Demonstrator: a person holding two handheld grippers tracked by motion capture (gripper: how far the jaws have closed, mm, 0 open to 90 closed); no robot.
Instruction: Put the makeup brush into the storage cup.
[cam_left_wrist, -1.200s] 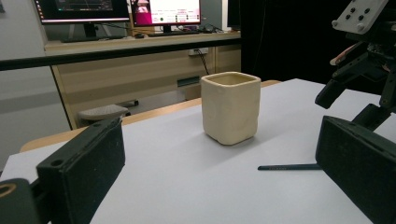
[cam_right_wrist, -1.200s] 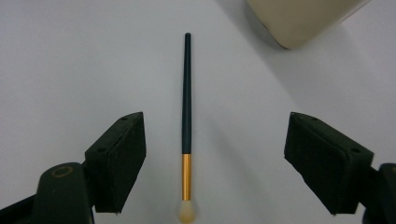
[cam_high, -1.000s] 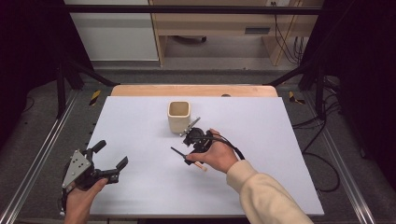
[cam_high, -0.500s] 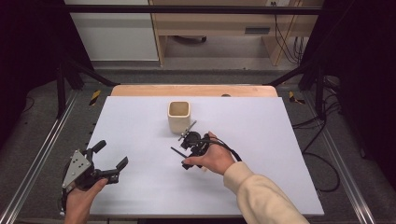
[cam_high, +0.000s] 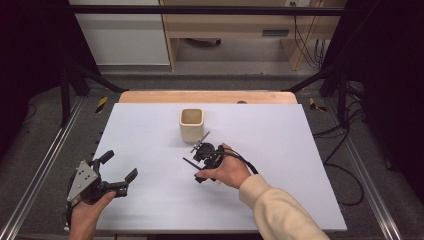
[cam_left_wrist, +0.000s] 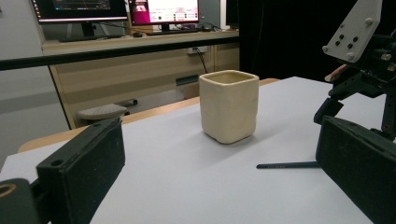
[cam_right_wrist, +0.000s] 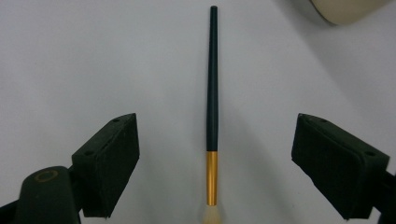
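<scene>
— Hovering over the brush (cam_right_wrist: 212, 88), that right gripper (cam_high: 200, 159) — jaws apart, pads clear of it?
— Yes; brush lies flat just before the cream cup (cam_high: 191, 124). Left gripper (cam_high: 114, 172) gapes empty, well off from the cup.

Three cameras, one table
High view looks down from above; left gripper view sits low, facing the cup (cam_left_wrist: 229, 105); right gripper view hangs close over the brush (cam_right_wrist: 212, 93), which all share
</scene>
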